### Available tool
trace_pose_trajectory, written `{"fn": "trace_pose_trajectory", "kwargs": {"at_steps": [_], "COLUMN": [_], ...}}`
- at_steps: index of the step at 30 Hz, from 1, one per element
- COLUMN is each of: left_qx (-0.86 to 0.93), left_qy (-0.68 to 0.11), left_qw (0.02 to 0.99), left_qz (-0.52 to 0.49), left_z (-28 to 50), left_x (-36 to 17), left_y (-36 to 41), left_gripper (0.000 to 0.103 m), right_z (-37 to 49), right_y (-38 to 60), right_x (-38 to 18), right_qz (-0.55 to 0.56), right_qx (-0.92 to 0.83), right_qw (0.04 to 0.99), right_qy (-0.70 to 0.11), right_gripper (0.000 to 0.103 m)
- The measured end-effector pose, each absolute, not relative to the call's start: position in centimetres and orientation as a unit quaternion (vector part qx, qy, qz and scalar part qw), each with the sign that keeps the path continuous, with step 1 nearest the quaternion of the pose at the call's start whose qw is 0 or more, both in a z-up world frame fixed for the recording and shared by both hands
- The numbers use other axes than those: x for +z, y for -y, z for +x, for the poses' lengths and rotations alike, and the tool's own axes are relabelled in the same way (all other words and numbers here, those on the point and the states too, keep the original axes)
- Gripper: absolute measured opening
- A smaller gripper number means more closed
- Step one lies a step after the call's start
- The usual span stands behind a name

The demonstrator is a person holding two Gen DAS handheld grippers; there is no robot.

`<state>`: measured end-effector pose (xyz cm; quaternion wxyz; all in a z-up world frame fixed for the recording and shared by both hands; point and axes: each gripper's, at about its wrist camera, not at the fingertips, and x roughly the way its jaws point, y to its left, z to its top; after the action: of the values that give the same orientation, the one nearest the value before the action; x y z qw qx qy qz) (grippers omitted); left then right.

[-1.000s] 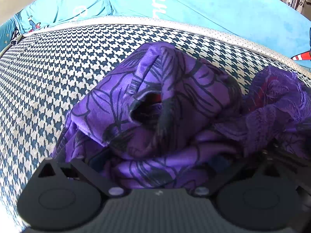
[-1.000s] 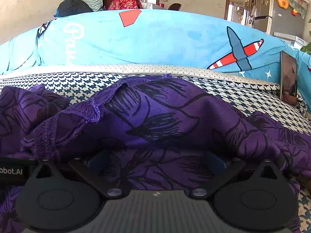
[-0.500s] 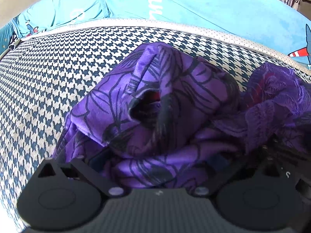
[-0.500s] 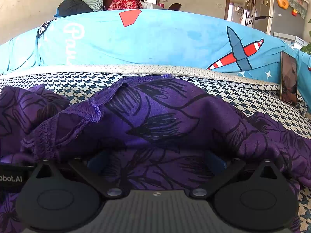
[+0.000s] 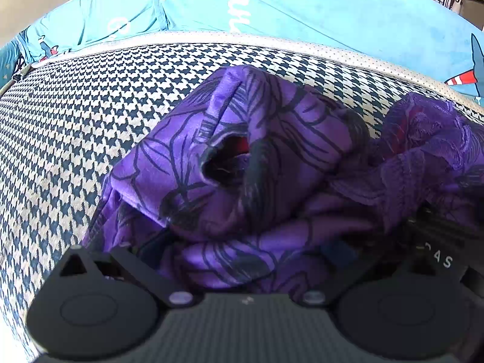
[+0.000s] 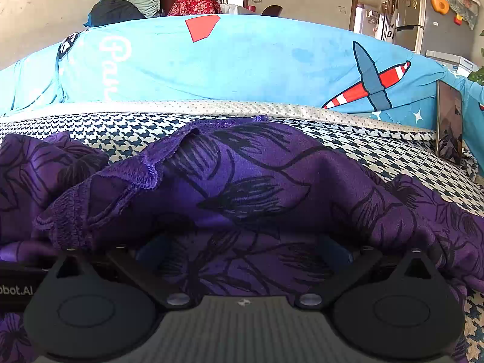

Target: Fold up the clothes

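Observation:
A crumpled purple garment (image 5: 272,157) with a black leaf print and a lace edge lies heaped on the houndstooth sofa seat (image 5: 90,115). My left gripper (image 5: 242,251) is pushed into its near side, fingers wide apart and open, with cloth bunched over and between them. In the right wrist view the same garment (image 6: 257,181) drapes over my right gripper (image 6: 242,251), also open, both blue pads (image 6: 335,251) showing under the fabric. Each gripper's body shows in the other's view: the right one (image 5: 438,242), the left one (image 6: 18,284).
A blue cover (image 6: 242,66) with an aeroplane print hangs over the sofa back. A phone (image 6: 449,124) leans upright at the seat's far right. Piled clothes (image 6: 193,0) lie behind the sofa. Bare houndstooth seat stretches left of the garment.
The left wrist view has turned slightly, bringing more of the right gripper's body in at the right edge. The garment and the right gripper have hardly moved.

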<state>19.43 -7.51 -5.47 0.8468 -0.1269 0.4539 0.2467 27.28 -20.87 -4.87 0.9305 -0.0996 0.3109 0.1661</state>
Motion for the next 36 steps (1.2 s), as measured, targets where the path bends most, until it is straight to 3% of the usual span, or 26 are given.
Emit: {"fn": "trace_pose_trajectory", "kwargs": {"at_steps": [36], "left_qx": [0.251], "left_qy": [-0.46], "left_qw": [0.842], "left_qz": [-0.131], "left_z": [19.5], "left_x": [-5.37], "left_y": [7.71], "left_gripper": [0.103], "right_z": [27.29], "right_y": [20.9], "right_x": [-4.87], "right_qz": [-0.1], "right_qx": [0.167], "right_qw": [0.93], "right_qy": [-0.31], "right_gripper": [0.103]}}
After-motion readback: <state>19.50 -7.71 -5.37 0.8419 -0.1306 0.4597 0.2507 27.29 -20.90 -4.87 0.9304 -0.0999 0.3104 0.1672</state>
